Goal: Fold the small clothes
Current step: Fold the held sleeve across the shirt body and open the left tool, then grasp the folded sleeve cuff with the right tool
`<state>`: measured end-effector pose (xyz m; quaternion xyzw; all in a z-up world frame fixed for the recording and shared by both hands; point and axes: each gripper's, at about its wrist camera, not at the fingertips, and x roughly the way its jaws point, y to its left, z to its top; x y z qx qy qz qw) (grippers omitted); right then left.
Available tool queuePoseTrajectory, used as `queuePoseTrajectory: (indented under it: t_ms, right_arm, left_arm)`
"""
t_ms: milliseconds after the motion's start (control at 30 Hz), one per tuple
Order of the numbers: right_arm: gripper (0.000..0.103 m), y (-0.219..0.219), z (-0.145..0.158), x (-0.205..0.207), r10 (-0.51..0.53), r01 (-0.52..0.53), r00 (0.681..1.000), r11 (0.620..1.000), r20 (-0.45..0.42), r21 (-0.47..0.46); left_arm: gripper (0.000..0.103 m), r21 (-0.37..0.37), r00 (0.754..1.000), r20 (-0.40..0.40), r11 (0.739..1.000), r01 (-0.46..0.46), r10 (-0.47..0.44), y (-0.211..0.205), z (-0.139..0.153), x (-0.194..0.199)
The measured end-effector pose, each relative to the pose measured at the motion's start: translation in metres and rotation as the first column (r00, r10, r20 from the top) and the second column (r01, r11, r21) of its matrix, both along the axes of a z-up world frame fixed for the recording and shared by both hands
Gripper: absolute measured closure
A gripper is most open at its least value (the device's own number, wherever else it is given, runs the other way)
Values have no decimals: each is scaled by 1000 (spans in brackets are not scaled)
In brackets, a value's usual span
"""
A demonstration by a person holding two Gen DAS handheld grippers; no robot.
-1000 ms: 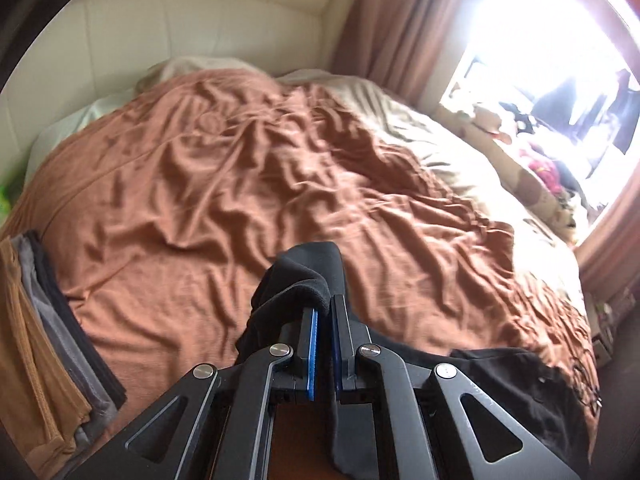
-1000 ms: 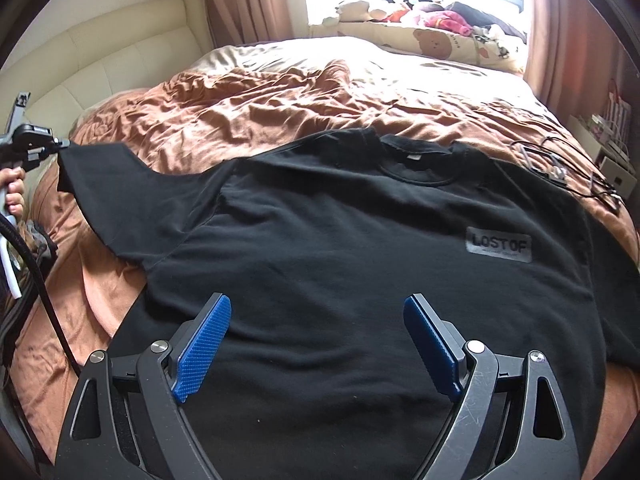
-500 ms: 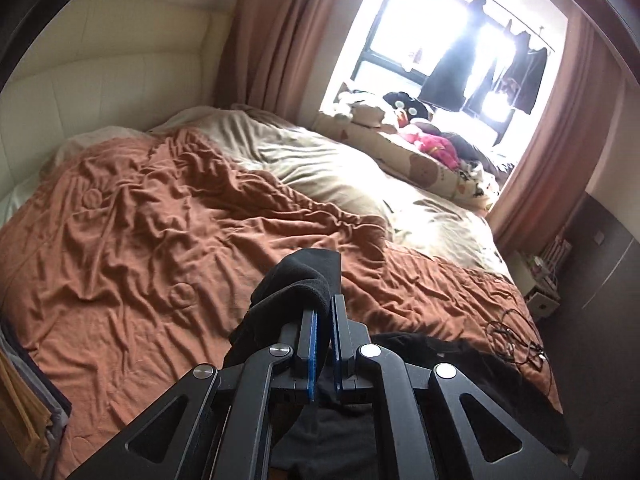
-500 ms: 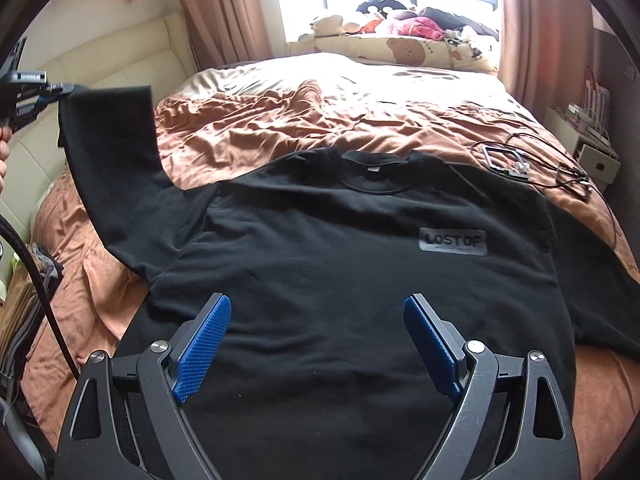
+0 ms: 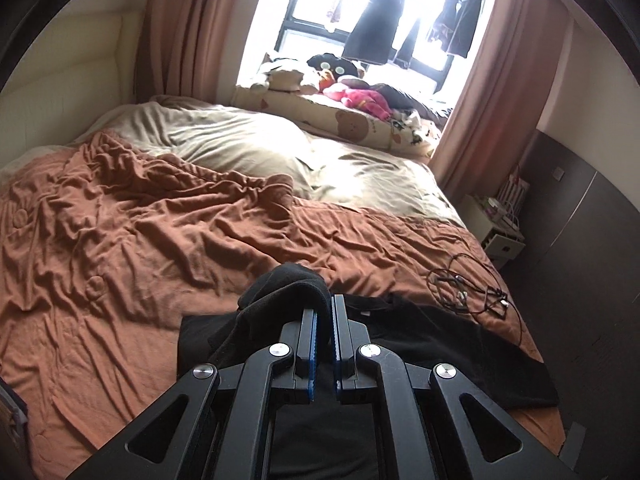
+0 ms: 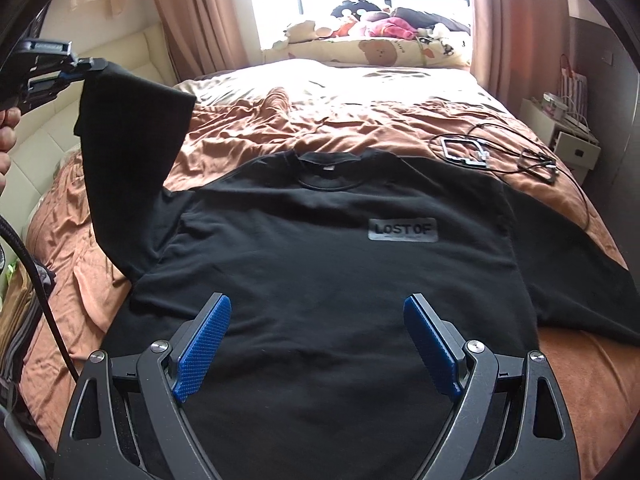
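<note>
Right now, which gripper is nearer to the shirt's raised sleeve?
Left. The left gripper is shut on the sleeve, holding its end up off the bed. The right gripper hangs open over the shirt's lower body, apart from that sleeve.

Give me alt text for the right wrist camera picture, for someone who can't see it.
A black T-shirt lies face up on a bed's rumpled brown cover, while the left gripper, shut on its sleeve, holds that sleeve up at upper left. The right gripper hangs open over the shirt's lower part, touching nothing. Tangled cables lie beyond the shirt.
</note>
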<state>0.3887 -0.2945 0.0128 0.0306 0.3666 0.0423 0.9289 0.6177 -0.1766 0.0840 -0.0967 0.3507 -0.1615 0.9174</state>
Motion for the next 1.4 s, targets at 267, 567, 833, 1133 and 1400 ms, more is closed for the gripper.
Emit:
queuePoseTrajectory:
  t_ms: [267,567,833,1133,1400]
  right_arm:
    - [15,-34,-15,-1,-73,74,996,997,-42,11]
    - [15,-56,-28,6,-125,128,988,991,-91,31]
    - [15,-52,-32,18,-118,124,986,992,-118,39]
    - [15,-2,-38,52,-14,11,994,1000,-107,-26]
    - [23,39,-61,102,46,-54,987,997,-156,-50]
  left_arm:
    - [97,-5,990,-38,990,138,-138,-71,-13,-2]
    - [25,29,882,-228,902,430,-413,-130,-65,-21]
    - [16,96,915,-205,923,371,-347,-82,-77,-29]
    - [16,131,957,-209,965,229,-199,-1,-106,-18]
    - [26,131,961,-260,982,137,-99,58,-152,-2]
